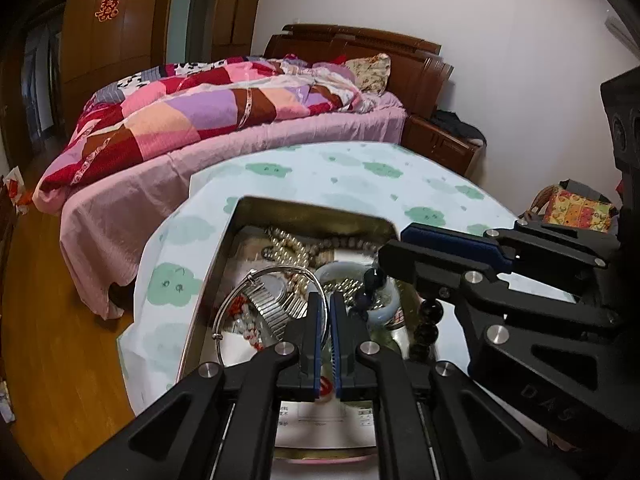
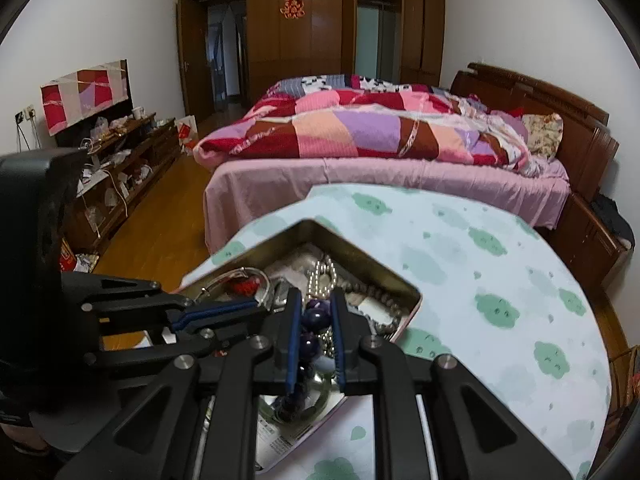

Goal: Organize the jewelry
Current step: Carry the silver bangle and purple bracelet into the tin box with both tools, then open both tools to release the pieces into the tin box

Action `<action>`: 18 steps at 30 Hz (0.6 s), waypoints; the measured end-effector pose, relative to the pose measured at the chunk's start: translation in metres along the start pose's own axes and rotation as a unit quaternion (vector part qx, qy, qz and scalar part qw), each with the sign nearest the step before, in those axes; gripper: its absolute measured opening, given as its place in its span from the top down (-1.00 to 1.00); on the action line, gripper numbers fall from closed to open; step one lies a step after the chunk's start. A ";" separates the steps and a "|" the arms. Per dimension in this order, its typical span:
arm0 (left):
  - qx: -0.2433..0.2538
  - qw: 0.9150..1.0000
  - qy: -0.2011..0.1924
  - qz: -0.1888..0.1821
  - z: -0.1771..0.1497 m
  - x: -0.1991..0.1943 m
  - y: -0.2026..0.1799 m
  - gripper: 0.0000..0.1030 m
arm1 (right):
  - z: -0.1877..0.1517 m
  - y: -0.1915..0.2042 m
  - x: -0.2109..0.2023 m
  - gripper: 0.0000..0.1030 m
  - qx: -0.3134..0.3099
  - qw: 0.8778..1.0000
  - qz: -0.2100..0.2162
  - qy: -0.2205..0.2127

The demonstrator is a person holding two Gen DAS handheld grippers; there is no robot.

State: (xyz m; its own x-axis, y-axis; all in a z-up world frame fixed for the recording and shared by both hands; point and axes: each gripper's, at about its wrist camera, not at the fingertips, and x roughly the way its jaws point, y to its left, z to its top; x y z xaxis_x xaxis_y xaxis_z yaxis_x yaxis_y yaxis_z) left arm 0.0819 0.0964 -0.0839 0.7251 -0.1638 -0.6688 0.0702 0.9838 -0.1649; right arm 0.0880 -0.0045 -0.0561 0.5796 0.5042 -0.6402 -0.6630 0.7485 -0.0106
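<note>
A bedroom is showing behind the work, with a big bed under a patchwork quilt of pink, red and purple squares (image 2: 360, 128) and tall brown wooden wardrobes (image 2: 312, 32) at the far wall. Close to the cameras, a table is wearing a pale cloth with green cloud shapes (image 2: 500, 280).

An open shiny metal tin box (image 1: 224, 248) is sitting on the cloth. It is holding a jumble of jewelry: a thin silver bangle ring (image 1: 224, 320), a stretchy silver metal watch band (image 1: 272, 300), a string of small cream pearl beads (image 1: 288, 248) and a pale green round bangle (image 1: 384, 304).

The right gripper (image 2: 316, 320) is reaching over the tin. Its blue pads are pinching a string of big dark purple round beads (image 2: 312, 320), and the beads are hanging down over the tin's edge.

The left gripper (image 1: 325, 308) is pointing into the tin, just beside the silver bangle ring and the watch band. Its jaws are squeezed almost together with only a thin gap, and nothing is showing between them.
</note>
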 end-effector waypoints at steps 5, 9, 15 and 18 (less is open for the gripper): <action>-0.005 1.000 0.017 0.004 -0.006 0.008 0.004 0.93 | -0.006 -0.001 0.013 0.67 0.002 1.000 0.001 0.019; -0.004 1.000 0.020 0.013 -0.006 0.009 0.003 0.88 | -0.008 -0.003 0.017 0.62 0.008 1.000 0.008 0.026; 0.009 0.999 0.003 0.045 0.001 -0.009 -0.003 0.11 | -0.003 -0.017 -0.007 0.07 0.038 0.999 -0.004 0.002; 0.015 0.997 -0.041 0.058 0.005 -0.034 -0.005 -0.46 | 0.001 -0.022 -0.030 -0.21 0.049 0.998 -0.018 -0.026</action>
State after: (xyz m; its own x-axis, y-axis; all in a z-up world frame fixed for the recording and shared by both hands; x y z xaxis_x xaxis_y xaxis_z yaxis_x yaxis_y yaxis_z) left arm 0.0607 0.0970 -0.0566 0.7836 -0.0444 -0.6197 0.0034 0.9977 -0.0672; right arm 0.0856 -0.0362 -0.0360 0.6278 0.4965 -0.5995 -0.5938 0.8034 0.0435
